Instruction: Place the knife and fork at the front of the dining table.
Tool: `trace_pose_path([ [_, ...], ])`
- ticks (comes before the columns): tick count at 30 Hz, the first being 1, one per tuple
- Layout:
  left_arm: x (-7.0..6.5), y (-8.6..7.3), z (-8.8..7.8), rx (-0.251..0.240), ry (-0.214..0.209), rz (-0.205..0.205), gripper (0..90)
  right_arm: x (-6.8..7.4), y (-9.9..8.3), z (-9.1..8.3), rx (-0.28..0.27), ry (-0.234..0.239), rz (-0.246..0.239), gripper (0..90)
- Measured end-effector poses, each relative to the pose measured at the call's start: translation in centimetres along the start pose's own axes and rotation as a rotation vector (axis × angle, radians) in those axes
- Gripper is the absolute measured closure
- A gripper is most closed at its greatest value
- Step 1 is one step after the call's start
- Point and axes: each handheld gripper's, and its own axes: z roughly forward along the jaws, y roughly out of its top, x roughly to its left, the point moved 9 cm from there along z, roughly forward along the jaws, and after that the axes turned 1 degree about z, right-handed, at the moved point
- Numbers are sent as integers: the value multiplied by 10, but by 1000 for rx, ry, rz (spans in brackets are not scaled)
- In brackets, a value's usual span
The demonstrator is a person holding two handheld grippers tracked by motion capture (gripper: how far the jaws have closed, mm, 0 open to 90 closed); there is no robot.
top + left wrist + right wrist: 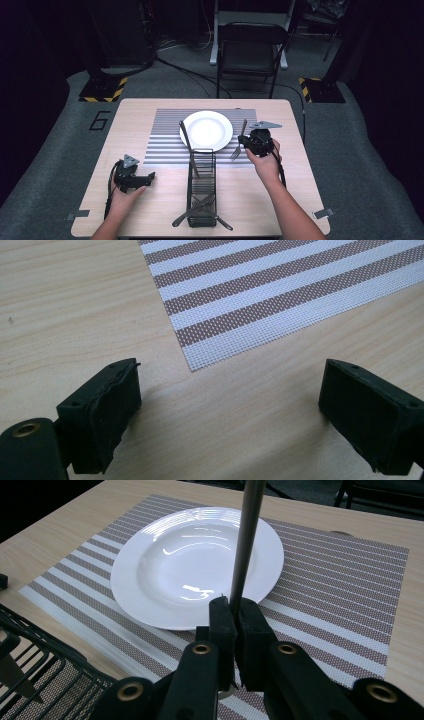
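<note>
My right gripper (247,143) hovers over the right part of the striped placemat (165,136), beside the white plate (206,129). It is shut on a metal fork (235,152), whose tines hang toward the near side while the handle points away. In the right gripper view the jaws of my right gripper (233,614) pinch the fork handle (247,535), which rises in front of the plate (195,565). My left gripper (145,178) rests low on the table at the left, open. In its own view my left gripper (230,405) has bare wood between the jaws, just short of the placemat corner (280,285).
A black wire cutlery caddy (201,182) stands at the table's front middle, with a knife (188,145) leaning out toward the plate and more cutlery (195,210) lying at its near end. Its corner (45,672) sits left of my right gripper. A folding chair (250,50) stands beyond the table.
</note>
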Motion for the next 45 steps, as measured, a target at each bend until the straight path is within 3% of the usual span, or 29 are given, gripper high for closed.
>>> trace_pose_path([
  [12, 0, 1, 1, -8, -1, 1, 96, -12, -9, 20, 44, -21, 33, 867],
  [13, 0, 1, 1, -8, -1, 1, 96, -15, -8, 22, 36, -18, 56, 866],
  [18, 0, 1, 1, -5, -3, 5, 97, -22, -9, 25, 29, -27, 85, 854],
  [45, 0, 1, 1, -7, -2, 5, 97, -59, -18, 56, 1, -163, 285, 801],
])
